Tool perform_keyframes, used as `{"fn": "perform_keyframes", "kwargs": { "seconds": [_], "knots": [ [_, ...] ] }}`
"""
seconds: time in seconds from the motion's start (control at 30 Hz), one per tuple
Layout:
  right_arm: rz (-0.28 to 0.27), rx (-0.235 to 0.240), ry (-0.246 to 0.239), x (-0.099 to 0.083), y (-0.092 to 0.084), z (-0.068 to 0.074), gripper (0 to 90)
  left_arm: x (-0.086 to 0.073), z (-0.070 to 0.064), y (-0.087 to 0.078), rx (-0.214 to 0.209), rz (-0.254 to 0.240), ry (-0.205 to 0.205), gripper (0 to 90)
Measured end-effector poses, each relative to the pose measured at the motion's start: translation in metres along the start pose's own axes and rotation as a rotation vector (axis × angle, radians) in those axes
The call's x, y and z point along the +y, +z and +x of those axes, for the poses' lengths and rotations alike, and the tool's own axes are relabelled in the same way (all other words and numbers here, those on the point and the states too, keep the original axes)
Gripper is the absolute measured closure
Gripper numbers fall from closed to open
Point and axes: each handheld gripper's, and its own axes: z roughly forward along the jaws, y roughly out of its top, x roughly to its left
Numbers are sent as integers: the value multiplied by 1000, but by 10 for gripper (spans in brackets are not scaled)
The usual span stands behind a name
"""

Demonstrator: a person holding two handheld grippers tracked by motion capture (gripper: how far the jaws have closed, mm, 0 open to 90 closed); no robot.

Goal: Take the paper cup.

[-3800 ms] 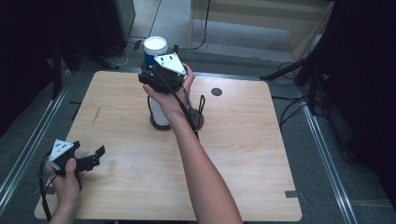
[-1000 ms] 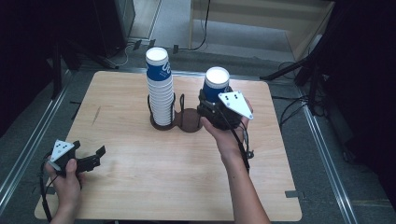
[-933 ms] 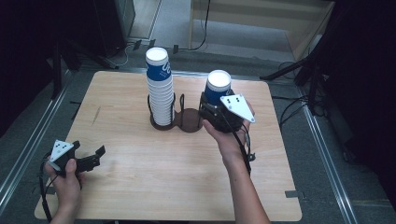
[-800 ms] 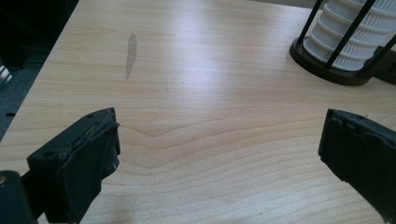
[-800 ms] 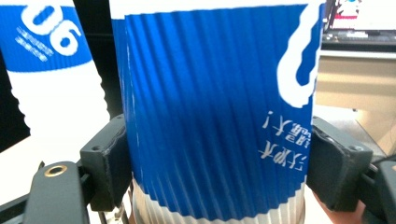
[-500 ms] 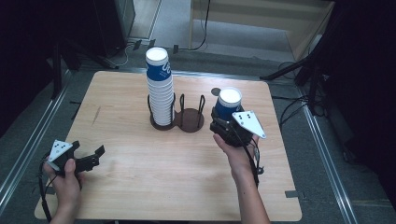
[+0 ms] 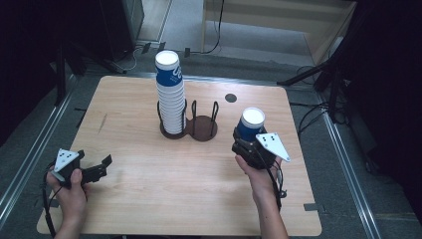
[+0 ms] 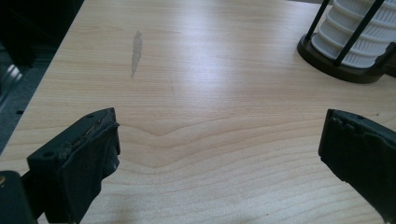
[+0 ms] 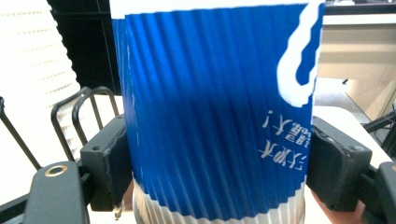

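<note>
I am holding a single blue cup [image 7: 250,124] upside down in the right gripper [image 7: 247,142], at the right side of the table [image 7: 149,194], to the right of the dark two-ring holder [image 7: 201,130]. In the right gripper view its jaws are pressing on both sides of the ribbed blue cup wall [image 9: 210,116], with the print on it reading inverted. Whether the cup's rim is resting on the wood or hanging just above it, I cannot quite tell from the high view, since my hand is covering the base.

The stack of cups [image 7: 170,97] is standing upright in the left ring of the holder, toward the far middle of the table, well apart from the held cup. The holder's right ring is showing its bare brown base.

I am keeping the left gripper [image 7: 94,172] at the near left corner, jaws spread wide over bare wood, gripping nothing. In the left gripper view the bottom of the stack [image 8: 359,37] is showing at the far right.
</note>
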Motion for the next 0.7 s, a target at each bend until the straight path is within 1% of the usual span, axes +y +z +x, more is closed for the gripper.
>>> {"fn": "perform_keyframes", "kwargs": {
  "seconds": [0.07, 0.1, 0.17, 0.23, 0.3, 0.33, 0.37, 0.4, 0.47, 0.53, 0.6, 0.67, 0.7],
  "knots": [
    [12, -10, -12, -4, 0, -1, 195, 0, -1, 0, 20, 4, 2, 0],
    [15, -16, -26, -5, -1, -1, 195, 0, -1, 0, 29, 4, -2, 0],
    [16, -19, -28, -8, -2, 0, 195, 0, -2, 1, 45, 7, -4, 0],
    [22, -19, -27, -11, -1, 0, 196, 0, 0, 1, 39, 14, -17, 0],
    [27, -19, -29, -15, -1, 1, 196, 0, 4, 0, 15, 10, -51, 0],
    [34, -18, -30, -16, -1, 2, 196, 0, 7, -1, 5, 1, -77, 0],
    [33, -16, -38, -17, -1, 3, 196, -1, 9, -1, 1, -4, -101, 0],
    [38, -13, -41, -19, -1, 4, 196, 0, 11, -1, 0, 4, -116, 0],
    [43, -12, -57, -22, 0, 7, 196, 0, 13, -1, 0, 1, -136, 0],
    [52, -6, -56, -24, 2, 10, 196, 1, 12, -2, 5, -5, -127, 0],
    [56, 2, -67, -27, 4, 15, 196, 3, 9, -1, 12, 14, -108, 0],
    [62, 10, -86, -30, 6, 20, 196, 6, 6, 1, -10, 18, -98, 0],
    [66, 11, -96, -32, 6, 23, 196, 9, 3, 2, -21, 22, -79, 0]
  ]
}}
